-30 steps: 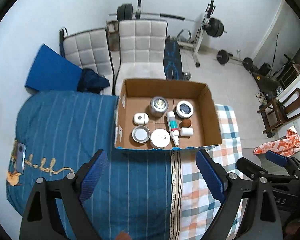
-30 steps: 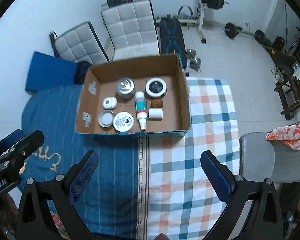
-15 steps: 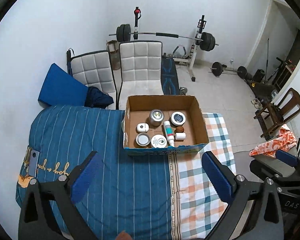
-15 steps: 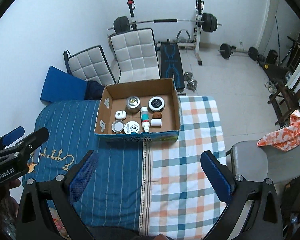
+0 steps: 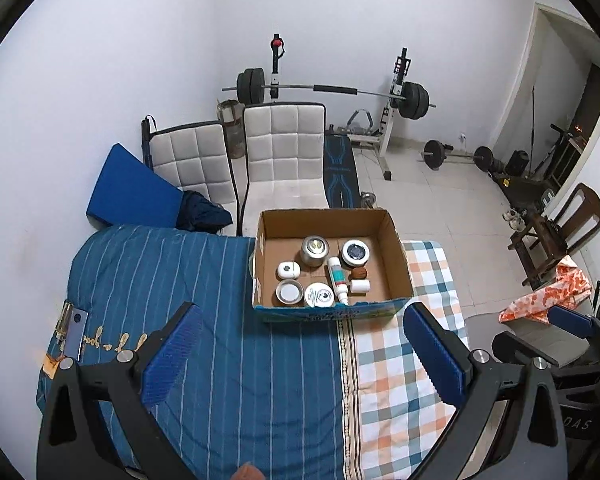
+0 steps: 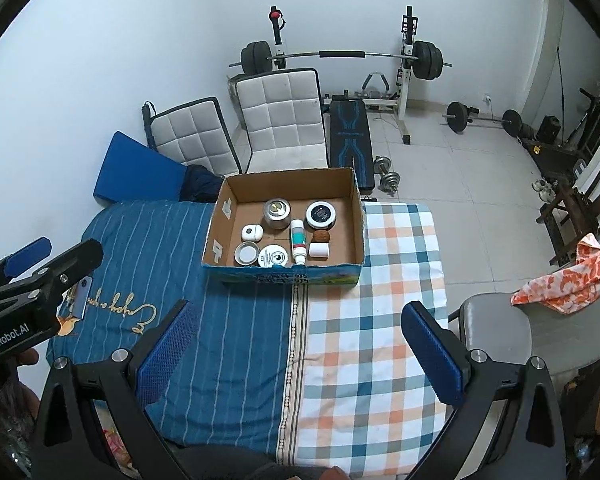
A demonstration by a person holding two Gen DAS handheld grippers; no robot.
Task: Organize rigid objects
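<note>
An open cardboard box (image 5: pixel 398 256) (image 6: pixel 358 216) sits on a bed, at the seam between a blue striped cover and a checked one. Inside lie several small things: a metal tin (image 5: pixel 315 251) (image 6: pixel 277 213), a round black-lidded jar (image 5: pixel 355 252) (image 6: pixel 321 215), a white and teal tube (image 5: pixel 337 276) (image 6: pixel 298 241), a brown lump (image 5: pixel 358 273) (image 6: pixel 321 236) and white pots and lids. My left gripper (image 5: pixel 302 354) hangs open high above the bed, short of the box, nothing between its fingers. My right gripper (image 6: pixel 300 350) is likewise open and empty.
The blue striped cover (image 5: pixel 204 304) fills the bed's left, the checked cover (image 6: pixel 384 312) its right. A phone (image 5: pixel 73 334) lies at the left edge. Two white padded chairs (image 5: pixel 286 160), a barbell rack (image 5: pixel 396 92), a grey chair with orange cloth (image 6: pixel 540 320) stand around.
Both grippers have risen and pulled back from the box, so it looks smaller and more of the room shows. The left jaws stand wider than a second ago.
</note>
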